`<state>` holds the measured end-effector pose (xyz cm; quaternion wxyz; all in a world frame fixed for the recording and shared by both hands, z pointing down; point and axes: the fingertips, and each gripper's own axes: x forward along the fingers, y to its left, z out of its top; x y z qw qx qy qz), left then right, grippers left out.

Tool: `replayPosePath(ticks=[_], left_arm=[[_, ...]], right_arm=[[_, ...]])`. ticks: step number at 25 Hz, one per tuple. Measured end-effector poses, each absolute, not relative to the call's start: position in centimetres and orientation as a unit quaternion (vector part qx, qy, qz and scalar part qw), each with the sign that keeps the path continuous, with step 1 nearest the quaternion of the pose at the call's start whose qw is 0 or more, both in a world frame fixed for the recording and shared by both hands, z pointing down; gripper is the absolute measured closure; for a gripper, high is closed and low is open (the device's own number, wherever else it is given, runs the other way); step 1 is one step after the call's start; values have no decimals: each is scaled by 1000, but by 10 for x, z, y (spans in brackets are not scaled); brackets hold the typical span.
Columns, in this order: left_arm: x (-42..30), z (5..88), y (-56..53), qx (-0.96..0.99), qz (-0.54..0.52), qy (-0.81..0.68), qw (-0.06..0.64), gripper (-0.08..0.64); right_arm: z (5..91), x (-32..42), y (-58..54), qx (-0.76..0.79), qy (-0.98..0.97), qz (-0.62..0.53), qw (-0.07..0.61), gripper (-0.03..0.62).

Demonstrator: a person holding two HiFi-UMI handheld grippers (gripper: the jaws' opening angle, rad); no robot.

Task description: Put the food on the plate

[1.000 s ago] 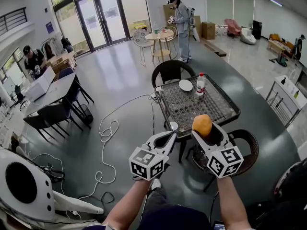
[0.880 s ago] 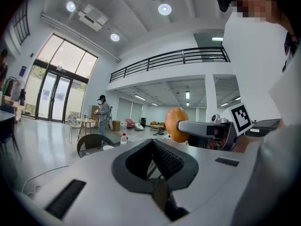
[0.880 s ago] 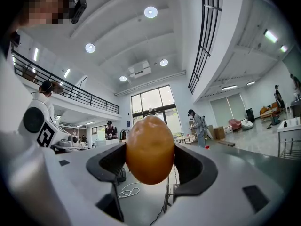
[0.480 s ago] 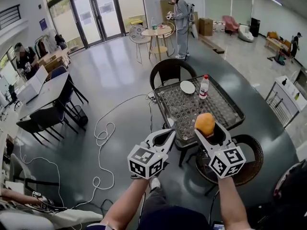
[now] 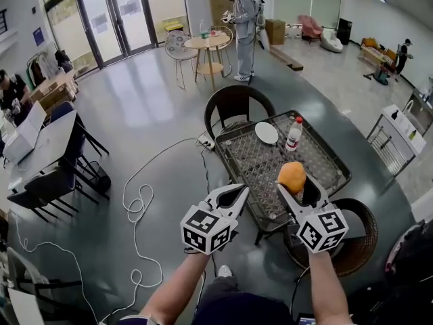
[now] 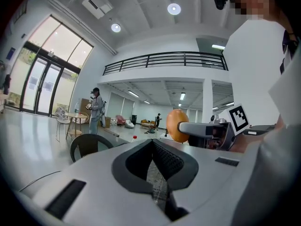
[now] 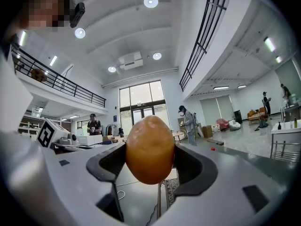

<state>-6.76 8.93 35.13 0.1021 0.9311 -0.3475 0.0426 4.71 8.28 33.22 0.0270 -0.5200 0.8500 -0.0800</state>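
At the near side of the mesh table (image 5: pixel 252 156), your right gripper (image 5: pixel 295 185) has the orange, egg-shaped food (image 5: pixel 292 176) clamped across its middle, jaws spread wide around it, while your left gripper (image 5: pixel 234 193) rides alongside, pinched together and empty. It looks light, smooth and rounded, so it could well roll or squirt free; stay on the widest part and don't squeeze harder. Since a second ago you've closed on the table, the white plate (image 5: pixel 266 133) at its far side is nearer, and the hold is unchanged.

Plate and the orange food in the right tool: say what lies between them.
Head view: only bare tabletop between plate and food; the bottle stands off to the side.
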Motion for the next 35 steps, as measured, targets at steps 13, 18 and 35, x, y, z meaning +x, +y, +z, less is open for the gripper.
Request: replayPosePath(ticks=[13, 18, 35], left_arm=[[-114, 358, -10, 943, 44, -313, 105, 551], [-114, 364, -41, 944, 48, -307, 110, 551], [-78, 414, -213, 945, 87, -284, 138, 551]], right_arm=[[332, 14, -19, -555, 828, -72, 6, 264], [343, 18, -52, -568, 820, -78, -1, 264], [403, 54, -234, -590, 798, -122, -24, 264]])
